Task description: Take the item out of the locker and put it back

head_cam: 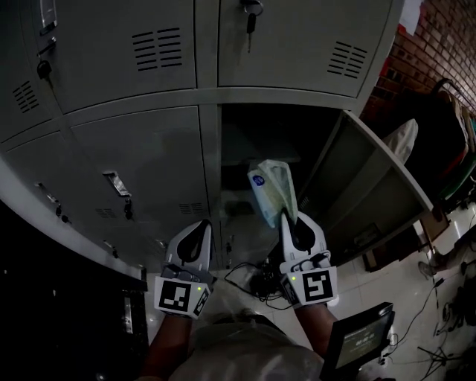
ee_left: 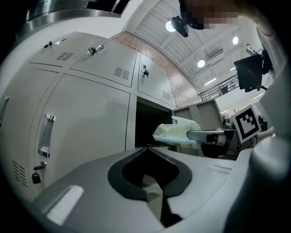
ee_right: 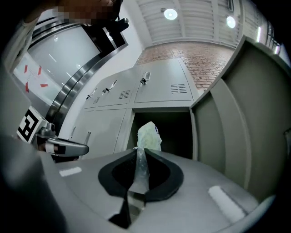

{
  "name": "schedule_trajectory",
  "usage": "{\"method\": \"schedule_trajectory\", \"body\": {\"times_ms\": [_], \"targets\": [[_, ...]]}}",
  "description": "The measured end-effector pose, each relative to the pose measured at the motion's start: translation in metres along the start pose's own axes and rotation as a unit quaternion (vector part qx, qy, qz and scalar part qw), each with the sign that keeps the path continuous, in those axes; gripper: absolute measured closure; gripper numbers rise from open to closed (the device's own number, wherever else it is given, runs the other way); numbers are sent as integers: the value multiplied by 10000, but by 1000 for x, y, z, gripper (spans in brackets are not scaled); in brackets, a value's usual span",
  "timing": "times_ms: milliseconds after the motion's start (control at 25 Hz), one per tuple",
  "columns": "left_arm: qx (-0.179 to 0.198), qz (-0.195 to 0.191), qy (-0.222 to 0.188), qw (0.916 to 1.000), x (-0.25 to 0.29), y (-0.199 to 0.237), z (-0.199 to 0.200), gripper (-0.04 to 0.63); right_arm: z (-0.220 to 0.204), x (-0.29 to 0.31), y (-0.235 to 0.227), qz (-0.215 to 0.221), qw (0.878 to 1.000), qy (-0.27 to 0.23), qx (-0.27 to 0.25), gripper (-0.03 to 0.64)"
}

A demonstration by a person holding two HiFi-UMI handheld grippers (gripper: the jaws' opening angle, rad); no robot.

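A pale green and white soft packet hangs in front of the open locker compartment, outside its mouth. My right gripper is shut on the packet's thin lower edge, and in the right gripper view the plastic flap runs down between the closed jaws. The left gripper view shows the packet held out sideways by the right gripper. My left gripper sits level with the right one, to its left, facing a closed locker door. Its jaws are together with nothing in them.
The compartment's grey door stands swung out to the right. Closed lockers fill the left and top, one with a key in its lock. Cables lie on the tiled floor below. A dark device is at the lower right.
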State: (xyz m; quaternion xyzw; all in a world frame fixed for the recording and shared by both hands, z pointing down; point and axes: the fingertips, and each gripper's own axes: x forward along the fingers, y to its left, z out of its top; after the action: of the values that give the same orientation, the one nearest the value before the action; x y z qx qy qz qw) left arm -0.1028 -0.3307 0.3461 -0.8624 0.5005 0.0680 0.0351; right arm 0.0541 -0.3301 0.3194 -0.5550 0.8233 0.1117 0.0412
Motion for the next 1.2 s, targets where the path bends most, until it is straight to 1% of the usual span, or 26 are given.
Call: {"method": "schedule_trajectory", "body": {"times_ms": [200, 360, 440, 600, 800, 920, 1040, 1200], "targets": [[-91, -196, 188, 9996, -26, -16, -18, 592, -8, -35, 9, -189, 9997, 183, 10, 604], [-45, -215, 192, 9996, -55, -41, -15, 592, 2, -72, 23, -135, 9999, 95, 8, 604], [5, -145, 161, 9998, -74, -57, -9, 592, 11, -95, 28, -56, 10000, 3, 16, 604], [128, 149, 63, 9998, -112, -91, 4, 591, 28, -148, 34, 131, 9998, -118, 61, 604], [277, 400, 22, 9988, -148, -128, 14, 592, 38, -205, 38, 299, 9995, -93, -31, 604], [222, 514, -22, 9984, -164, -137, 20, 592, 46, -223, 41, 318, 9994, -114, -61, 604], [220, 472, -64, 9986, -170, -140, 27, 592, 54, -229, 43, 266, 9994, -181, -93, 604], [201, 405, -16, 9990, -172, -133, 27, 592, 57, -226, 50, 225, 9995, -211, -90, 604]]}}
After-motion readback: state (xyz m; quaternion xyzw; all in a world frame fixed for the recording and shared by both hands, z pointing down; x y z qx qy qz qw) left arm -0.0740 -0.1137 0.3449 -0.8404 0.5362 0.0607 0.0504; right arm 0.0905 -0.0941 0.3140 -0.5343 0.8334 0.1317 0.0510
